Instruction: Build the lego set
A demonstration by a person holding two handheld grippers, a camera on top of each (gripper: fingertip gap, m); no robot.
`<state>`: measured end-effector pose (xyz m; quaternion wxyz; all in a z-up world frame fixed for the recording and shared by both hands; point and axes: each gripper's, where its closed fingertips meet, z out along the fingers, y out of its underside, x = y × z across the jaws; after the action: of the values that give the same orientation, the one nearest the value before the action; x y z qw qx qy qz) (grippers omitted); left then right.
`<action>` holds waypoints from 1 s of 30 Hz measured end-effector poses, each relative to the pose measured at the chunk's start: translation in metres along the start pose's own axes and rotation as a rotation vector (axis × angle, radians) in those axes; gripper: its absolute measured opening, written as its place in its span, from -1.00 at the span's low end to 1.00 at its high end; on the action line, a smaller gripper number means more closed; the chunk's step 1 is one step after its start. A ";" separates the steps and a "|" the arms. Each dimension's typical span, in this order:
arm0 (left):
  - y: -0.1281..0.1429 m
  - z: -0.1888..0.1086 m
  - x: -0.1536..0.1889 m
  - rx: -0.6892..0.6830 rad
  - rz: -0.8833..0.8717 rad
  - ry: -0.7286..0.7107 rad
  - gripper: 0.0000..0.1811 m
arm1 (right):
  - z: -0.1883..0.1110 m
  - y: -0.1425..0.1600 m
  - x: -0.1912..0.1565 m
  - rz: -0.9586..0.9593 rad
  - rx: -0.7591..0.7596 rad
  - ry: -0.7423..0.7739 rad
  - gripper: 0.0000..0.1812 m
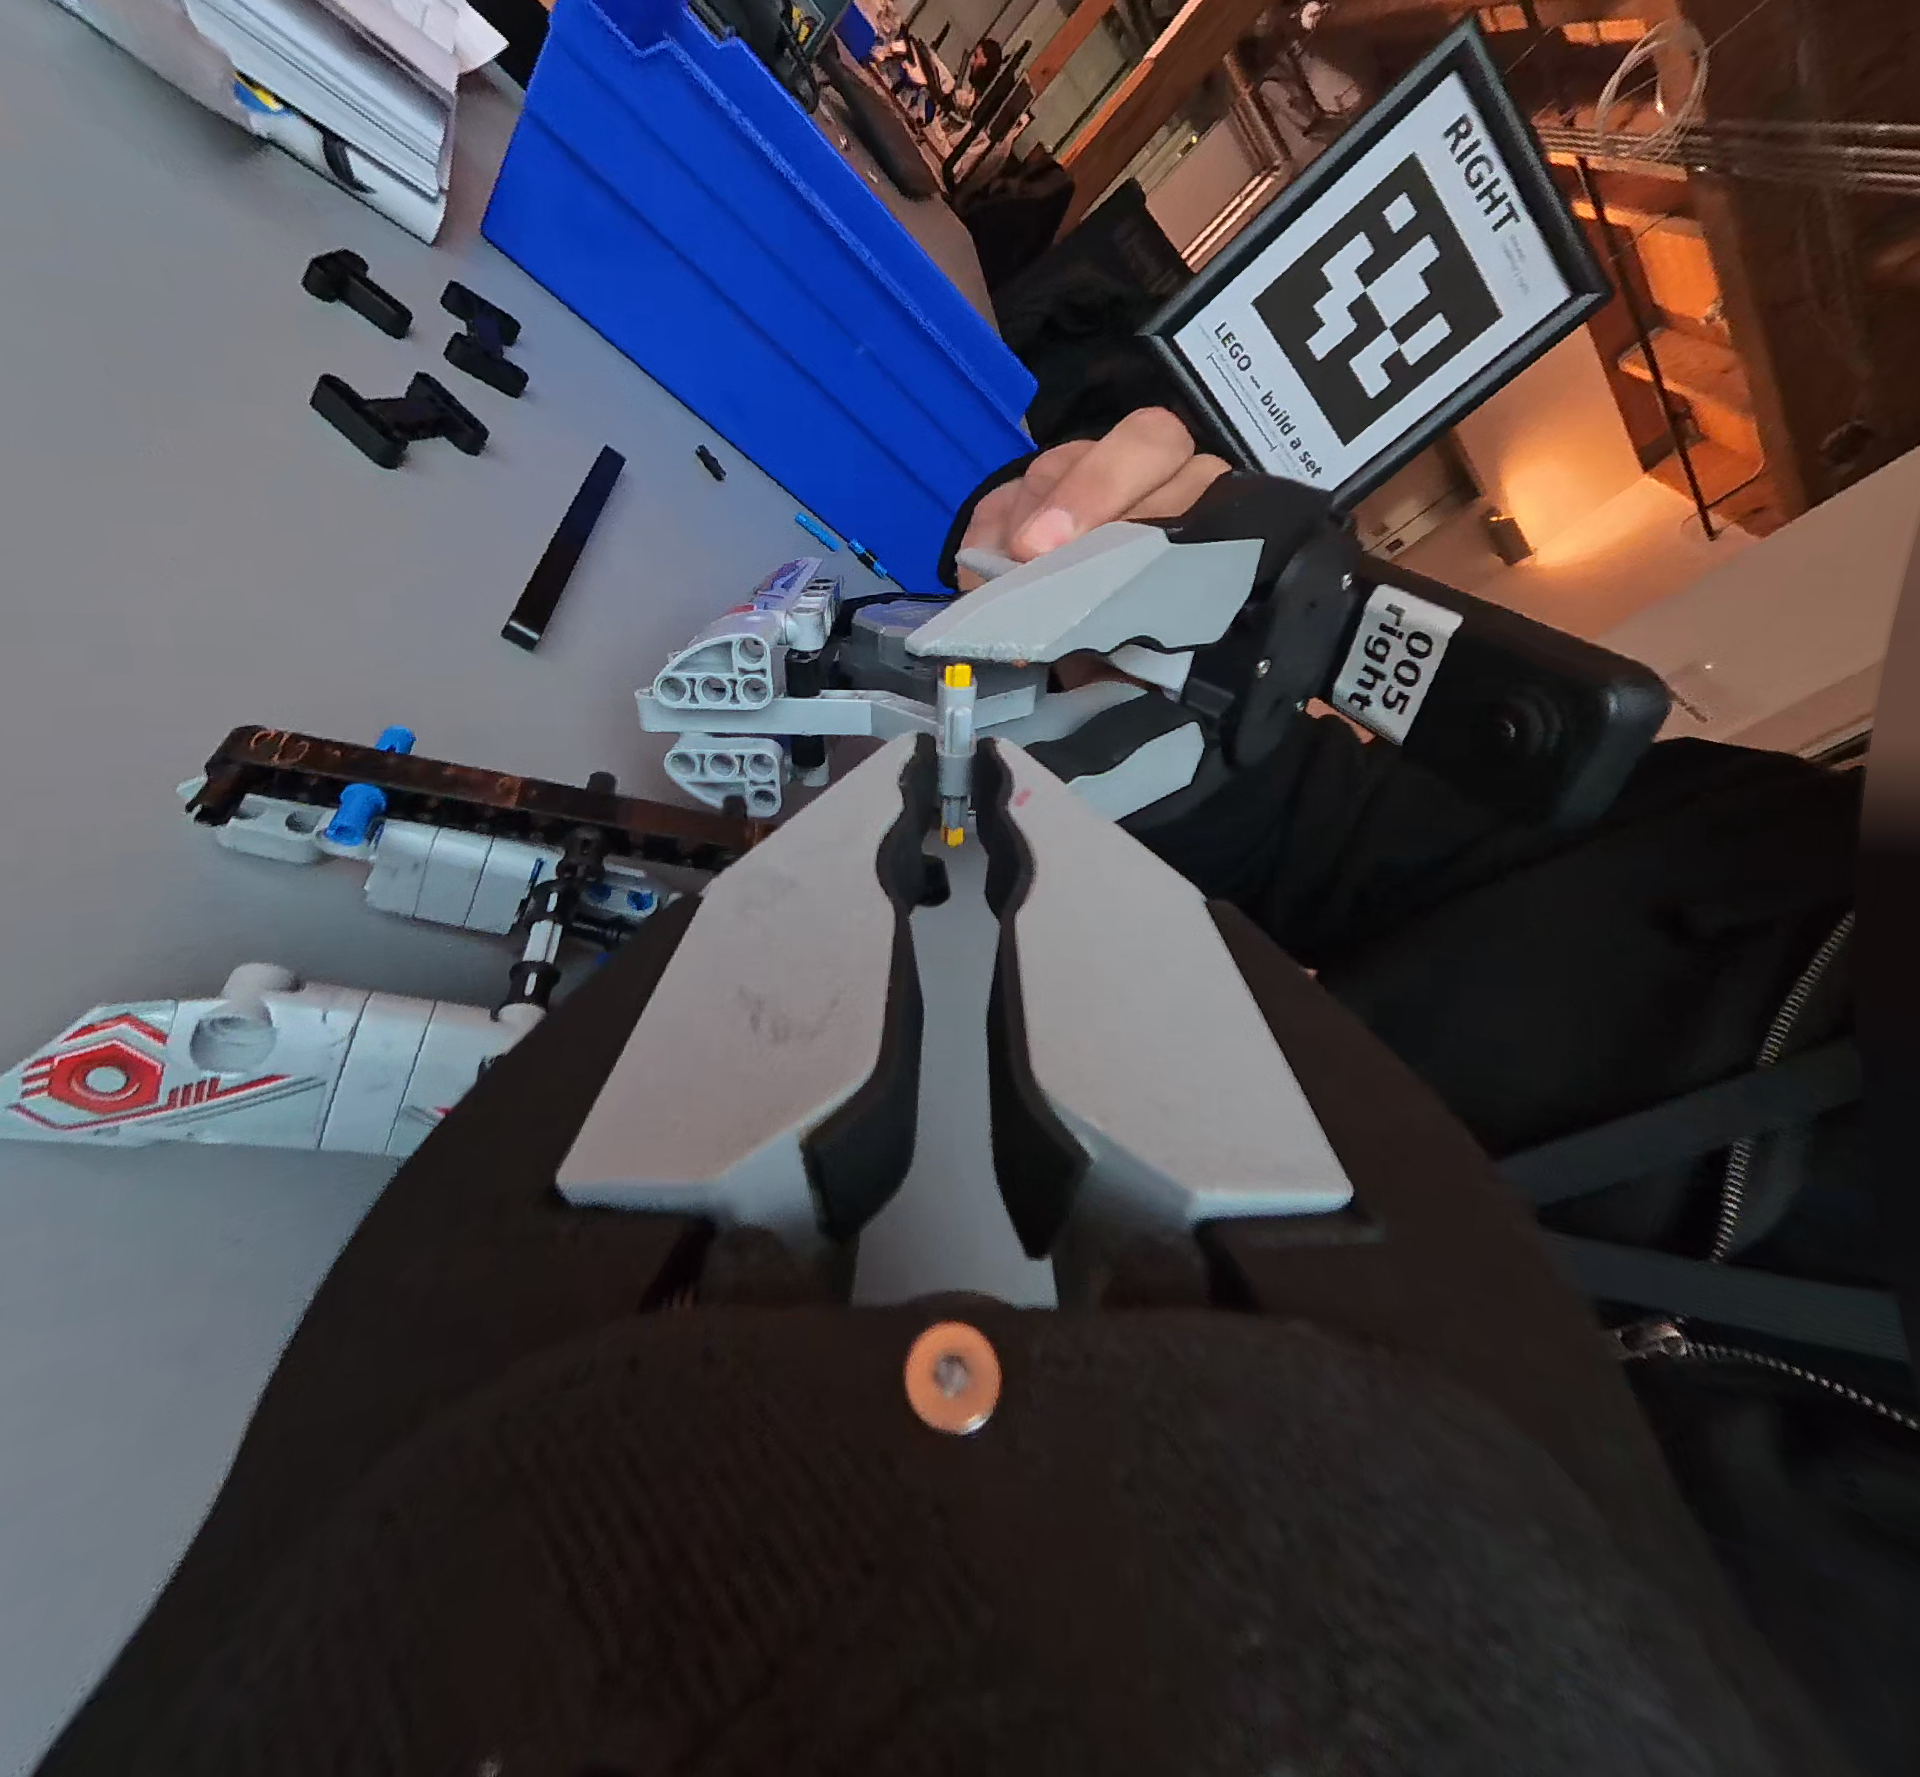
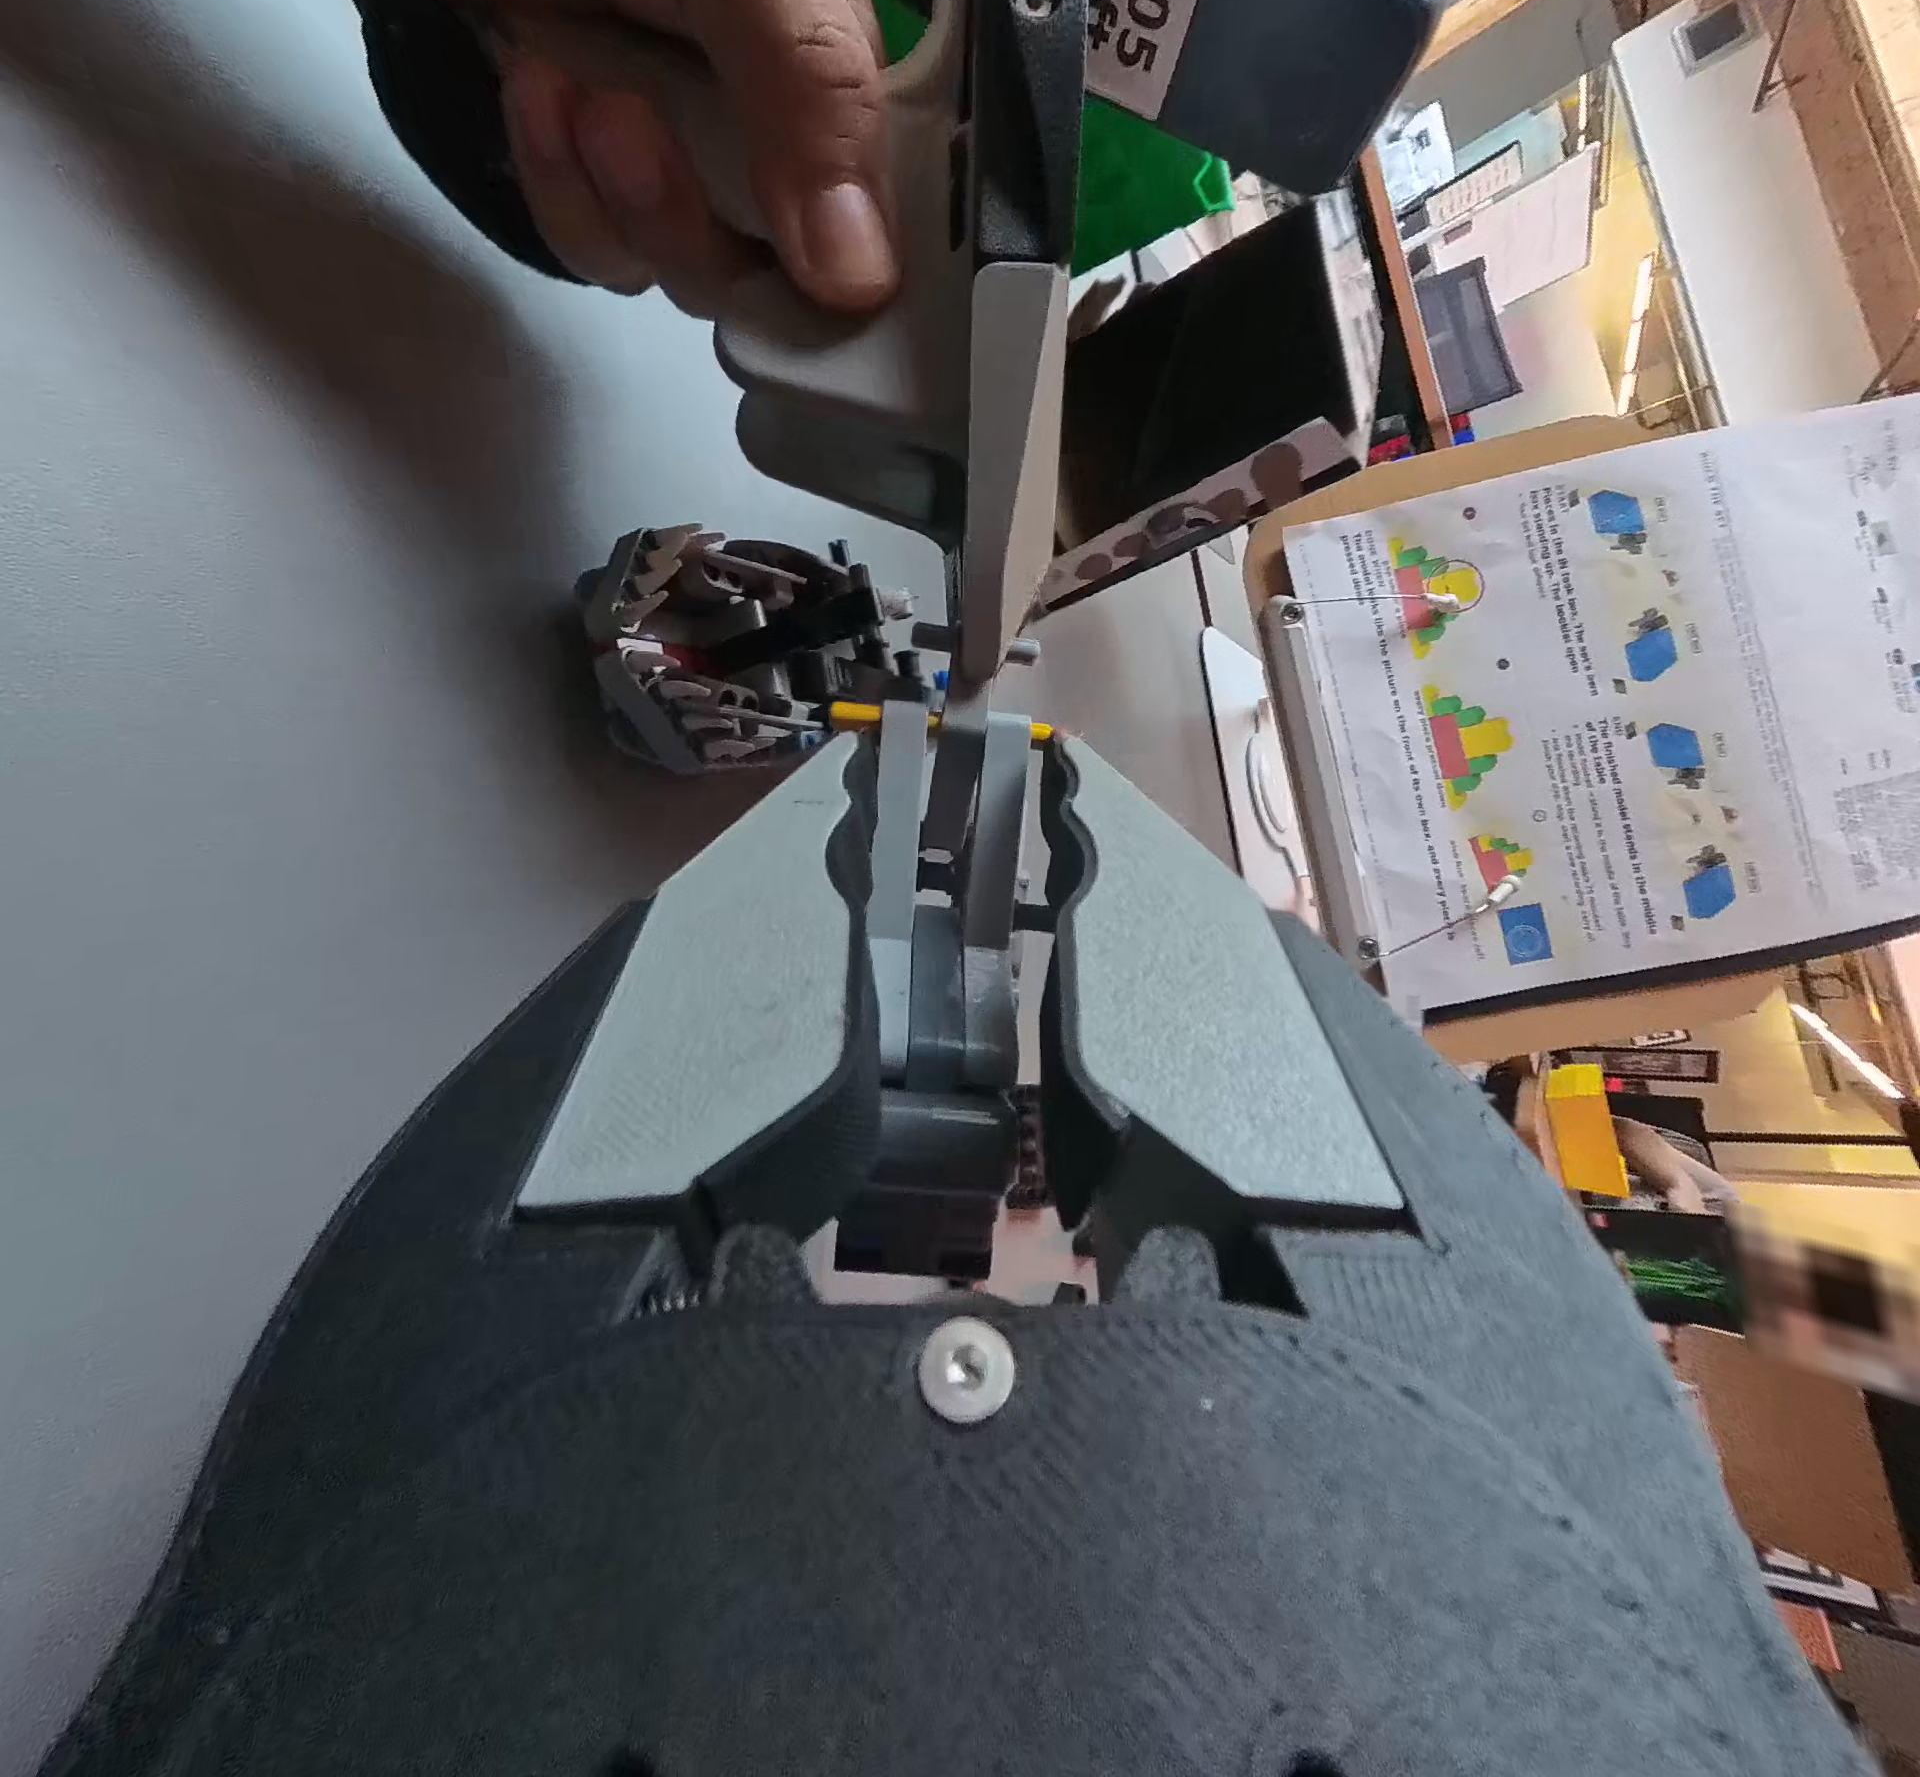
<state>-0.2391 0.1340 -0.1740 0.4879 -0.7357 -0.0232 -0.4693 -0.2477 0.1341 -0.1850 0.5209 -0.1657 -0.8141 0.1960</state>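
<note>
Now both grippers pinch the grey lego assembly (image 2: 940,896) with yellow axle (image 1: 954,771)

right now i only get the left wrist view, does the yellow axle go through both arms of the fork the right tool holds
Observer: Yes. In the right wrist view the yellow axle crosses both light grey fork arms and pokes out on each side.
Operator: is the right tool gripping those arms
Observer: It looks lower. The right tool closes around the dark grey block under the arms, which sits deep between its fingers.
Operator: anything beyond the axle
Observer: A dark sub-assembly with grey panels lies on the table just past one end of the axle.
</note>
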 end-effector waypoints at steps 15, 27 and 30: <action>0.006 0.004 -0.013 0.002 -0.048 -0.001 -0.93 | -0.010 0.005 -0.002 0.448 0.122 -0.172 -0.58; 0.009 0.004 -0.011 -0.032 -0.014 -0.003 -0.93 | -0.017 0.013 -0.008 0.595 0.083 -0.290 -0.71; 0.010 0.005 -0.010 -0.045 0.002 -0.008 -0.93 | -0.017 0.012 -0.009 0.630 0.090 -0.381 -0.76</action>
<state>-0.2365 0.1363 -0.1886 0.4714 -0.7485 -0.0138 -0.4662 -0.2279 0.1421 -0.1917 0.2807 -0.3458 -0.7961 0.4098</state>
